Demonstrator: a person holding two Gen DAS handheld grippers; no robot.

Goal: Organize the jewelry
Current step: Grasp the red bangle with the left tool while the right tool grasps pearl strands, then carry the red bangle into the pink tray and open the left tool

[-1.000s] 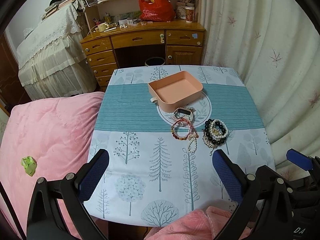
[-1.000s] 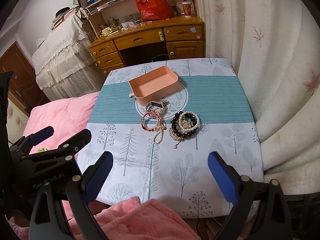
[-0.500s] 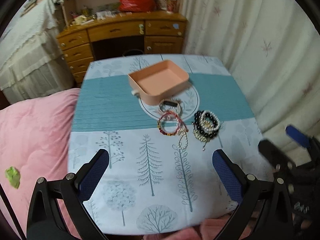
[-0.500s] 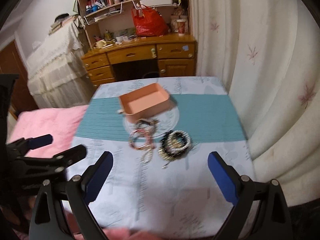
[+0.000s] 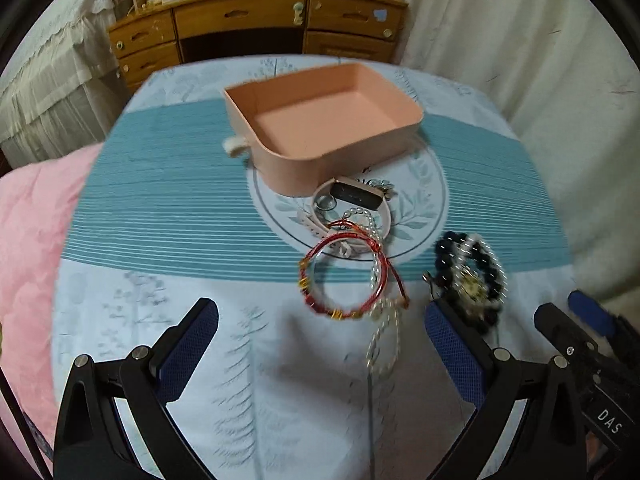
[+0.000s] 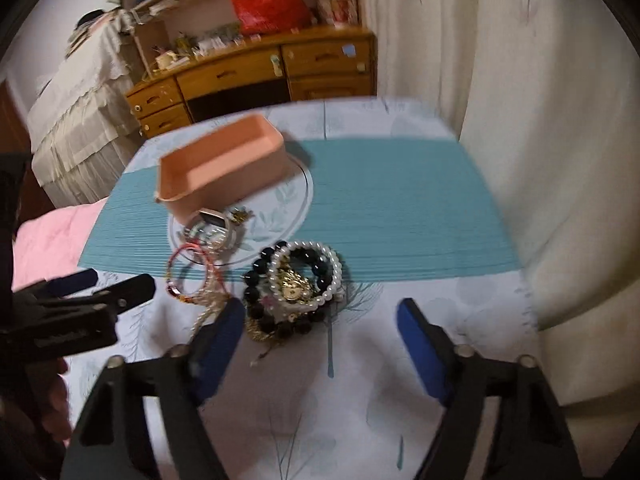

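Note:
An empty pink tray (image 5: 376,92) (image 6: 188,184) stands on the table's teal band. In front of it lie a watch with a pale strap (image 5: 356,196), a red bangle (image 5: 344,276) (image 6: 188,268) over a pearl strand (image 5: 384,336), and a pile of black-bead and pearl bracelets (image 5: 472,276) (image 6: 300,280). My left gripper (image 5: 320,344) is open and empty, just short of the red bangle. My right gripper (image 6: 320,344) is open and empty, just short of the bracelet pile, its left finger beside the pile.
The table carries a tree-print cloth (image 5: 260,392). A pink quilt (image 5: 32,232) lies to the left. A curtain (image 6: 540,120) hangs close on the right. A wooden desk (image 5: 248,28) stands behind the table.
Both grippers have moved forward and down toward the jewelry, which now looks much larger and nearer. Both stay open and empty.

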